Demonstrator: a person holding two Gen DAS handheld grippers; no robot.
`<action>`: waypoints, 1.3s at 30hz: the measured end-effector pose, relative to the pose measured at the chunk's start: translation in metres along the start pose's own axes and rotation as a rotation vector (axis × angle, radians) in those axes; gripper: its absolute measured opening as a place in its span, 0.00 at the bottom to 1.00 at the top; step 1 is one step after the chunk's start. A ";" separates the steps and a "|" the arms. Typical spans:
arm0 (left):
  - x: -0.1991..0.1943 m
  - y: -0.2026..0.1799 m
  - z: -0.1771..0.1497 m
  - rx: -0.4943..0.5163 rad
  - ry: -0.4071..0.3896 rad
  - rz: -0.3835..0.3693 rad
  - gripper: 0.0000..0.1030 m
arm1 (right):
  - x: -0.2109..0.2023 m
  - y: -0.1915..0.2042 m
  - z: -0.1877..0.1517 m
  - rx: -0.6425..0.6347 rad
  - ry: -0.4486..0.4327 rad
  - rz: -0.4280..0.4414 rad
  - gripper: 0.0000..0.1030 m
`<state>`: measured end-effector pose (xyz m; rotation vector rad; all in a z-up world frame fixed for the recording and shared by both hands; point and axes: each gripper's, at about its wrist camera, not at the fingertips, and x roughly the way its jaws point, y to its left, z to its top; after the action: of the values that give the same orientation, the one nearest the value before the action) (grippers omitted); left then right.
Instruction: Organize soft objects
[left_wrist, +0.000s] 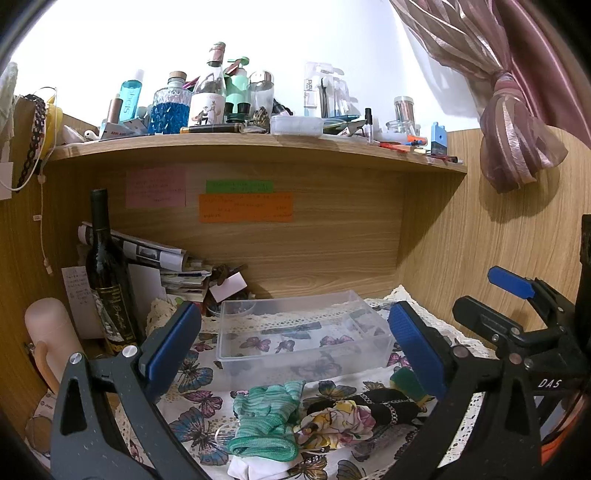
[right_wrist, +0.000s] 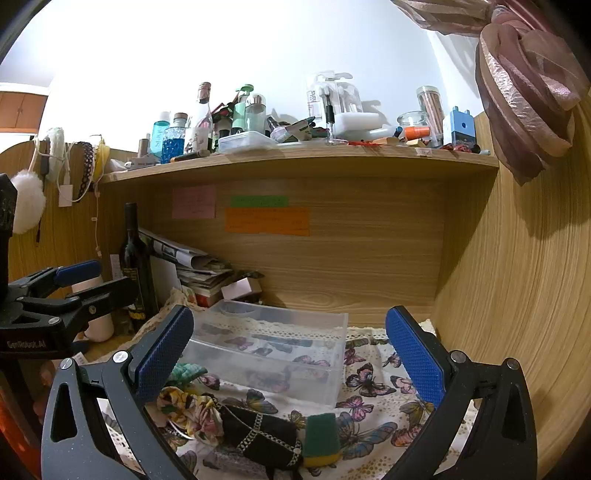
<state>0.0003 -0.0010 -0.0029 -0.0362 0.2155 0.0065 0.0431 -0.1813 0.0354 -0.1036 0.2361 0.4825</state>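
A clear plastic bin stands empty on the butterfly-print cloth. In front of it lie a green knit cloth, a floral fabric piece, a black pouch with a white chain pattern and a green-and-yellow sponge. My left gripper is open above the soft things. My right gripper is open to their right; it also shows in the left wrist view.
A dark wine bottle, a pale pink bottle and stacked papers crowd the back left. The wooden back wall carries coloured notes. A shelf above holds several bottles. A wooden side wall stands on the right.
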 end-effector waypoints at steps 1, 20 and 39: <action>0.000 0.000 0.000 0.000 -0.001 0.000 1.00 | 0.000 0.000 0.000 0.000 -0.001 0.002 1.00; -0.003 0.002 0.000 -0.005 -0.007 0.001 1.00 | 0.001 0.005 0.000 -0.016 -0.015 0.006 1.00; -0.004 0.002 0.001 -0.008 -0.008 -0.001 1.00 | 0.002 0.003 0.001 -0.004 -0.017 0.016 1.00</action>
<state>-0.0037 0.0013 -0.0014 -0.0441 0.2070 0.0070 0.0435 -0.1775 0.0358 -0.1016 0.2199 0.5000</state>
